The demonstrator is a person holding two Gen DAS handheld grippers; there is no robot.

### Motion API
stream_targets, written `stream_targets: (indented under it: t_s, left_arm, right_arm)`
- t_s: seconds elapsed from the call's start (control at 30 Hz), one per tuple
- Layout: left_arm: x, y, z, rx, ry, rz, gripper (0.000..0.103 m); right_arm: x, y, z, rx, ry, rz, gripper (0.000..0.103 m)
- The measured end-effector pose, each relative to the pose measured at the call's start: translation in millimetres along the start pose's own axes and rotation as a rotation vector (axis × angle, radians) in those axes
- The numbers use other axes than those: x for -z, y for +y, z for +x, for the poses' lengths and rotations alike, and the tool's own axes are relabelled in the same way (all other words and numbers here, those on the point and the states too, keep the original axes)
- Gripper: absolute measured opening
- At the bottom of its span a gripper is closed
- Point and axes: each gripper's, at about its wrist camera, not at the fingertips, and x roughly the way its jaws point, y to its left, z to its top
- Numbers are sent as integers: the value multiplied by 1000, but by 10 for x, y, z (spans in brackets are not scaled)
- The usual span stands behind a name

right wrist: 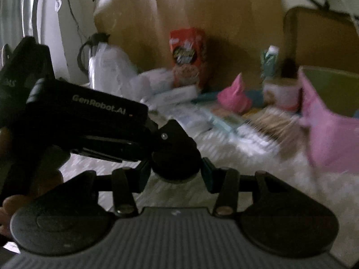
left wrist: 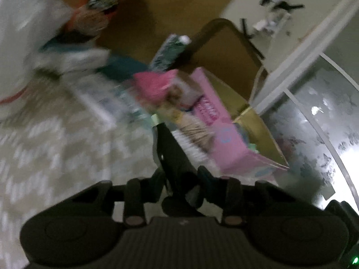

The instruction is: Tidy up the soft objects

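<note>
Centre frame, pink soft cloth bundle [right wrist: 233, 98] sits loose among scattered packets on patterned bedsheet [left wrist: 56, 145], nothing sorted yet; left gripper [left wrist: 179, 174] shut empty, right gripper [right wrist: 177, 170] part-open, empty

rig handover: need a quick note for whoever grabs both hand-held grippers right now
Left hand-held gripper: shut, apparently on nothing, aimed at the pink box.
Right hand-held gripper: part open, empty; the left one crosses in front of it.
Things: pink soft item, red packet and white bag lie scattered on the patterned cover among papers; cardboard box at right.
Done: nothing visibly sorted; the frames are blurred.
Left: pick up the soft items and group them, perhaps in the box.
</note>
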Motion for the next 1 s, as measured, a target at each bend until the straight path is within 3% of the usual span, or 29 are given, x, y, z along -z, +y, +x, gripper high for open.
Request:
stream_targets:
  t_s: [0.17, 0.33, 0.5, 0.7, 0.73, 0.77, 0.8, 1.0]
  left_arm:
    - [-194, -482, 258, 37, 17, 101, 33]
    - [-369, -1073, 709, 62, 44, 226, 34]
    - [-540, -1443, 1179, 79, 74, 280, 34]
    - [-495, -1539, 1658, -18, 111, 338, 40]
    - [-499, -1549, 1709, -29, 116, 336, 46]
    - [-495, -1537, 1732, -34, 115, 333, 55]
    - [-490, -1527, 1743, -41, 111, 332, 57]
    - [-530, -1519, 1603, -49, 82, 359, 57]
  right_arm:
    - [-68, -144, -226, 101, -112, -18, 51]
    - [-177, -541, -429, 202, -194, 31, 51]
    - [-333, -1029, -547, 288, -249, 108, 51]
    - [-398, -1422, -411, 358, -193, 156, 51]
    - [-385, -1438, -385, 362, -176, 153, 52]
    - [-383, -1469, -341, 366, -158, 152, 52]
    - [-385, -1497, -324, 369, -151, 155, 52]
    - [-360, -1485, -341, 379, -160, 119, 56]
